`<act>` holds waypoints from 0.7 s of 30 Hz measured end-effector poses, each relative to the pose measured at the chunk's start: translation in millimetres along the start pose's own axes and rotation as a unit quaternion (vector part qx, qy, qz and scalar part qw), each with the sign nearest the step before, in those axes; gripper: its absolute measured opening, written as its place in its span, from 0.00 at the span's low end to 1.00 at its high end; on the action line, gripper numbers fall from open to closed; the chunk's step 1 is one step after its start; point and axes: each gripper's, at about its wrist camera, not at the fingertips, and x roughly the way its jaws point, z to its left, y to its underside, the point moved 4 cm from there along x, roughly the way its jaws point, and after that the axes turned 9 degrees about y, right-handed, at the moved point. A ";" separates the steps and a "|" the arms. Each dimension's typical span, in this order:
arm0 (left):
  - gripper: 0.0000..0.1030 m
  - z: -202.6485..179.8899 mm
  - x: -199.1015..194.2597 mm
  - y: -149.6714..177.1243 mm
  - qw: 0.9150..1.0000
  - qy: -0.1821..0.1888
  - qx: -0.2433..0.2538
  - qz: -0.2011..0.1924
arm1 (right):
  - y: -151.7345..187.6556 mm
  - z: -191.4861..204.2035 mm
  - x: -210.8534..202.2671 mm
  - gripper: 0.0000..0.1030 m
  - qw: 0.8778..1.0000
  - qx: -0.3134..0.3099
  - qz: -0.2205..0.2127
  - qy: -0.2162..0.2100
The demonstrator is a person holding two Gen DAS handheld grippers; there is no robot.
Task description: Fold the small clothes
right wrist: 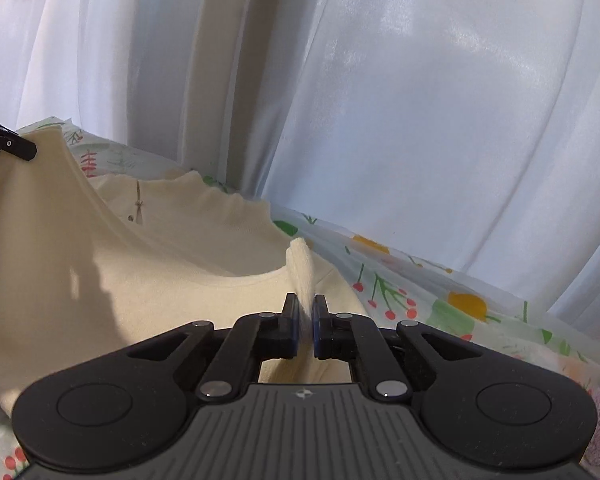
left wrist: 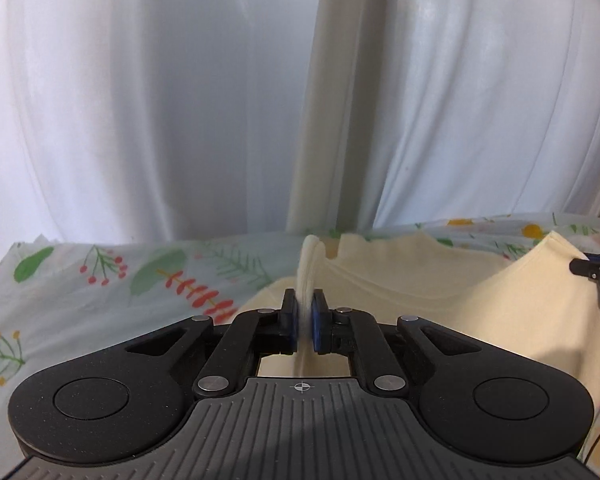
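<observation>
My left gripper [left wrist: 305,322] and right gripper [right wrist: 306,324] each pinch the cream top [right wrist: 148,280], lifting it over the floral cloth [left wrist: 100,280].

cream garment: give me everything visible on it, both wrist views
The cream garment looks like a soft, plain knit top, with a scalloped edge at the far side and a small thin metal piece near the neckline. It lies partly on the floral cloth. The left gripper and right gripper each pinch an edge, lifting it so it sags between them.
</observation>
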 end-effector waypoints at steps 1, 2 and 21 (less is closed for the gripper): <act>0.09 1.8 8.7 -12.3 0.999 -0.027 0.016 -0.011 | -12.6 -1.4 12.5 0.06 0.999 -0.006 -0.012 0.029; 0.09 3.5 17.5 -19.7 0.998 -0.049 0.027 -0.015 | -20.3 -1.7 23.7 0.06 0.999 -0.010 -0.017 0.049; 0.36 20.1 77.4 43.7 0.993 -0.057 -0.054 0.089 | 33.1 -9.7 56.6 0.46 0.990 0.109 0.085 -0.003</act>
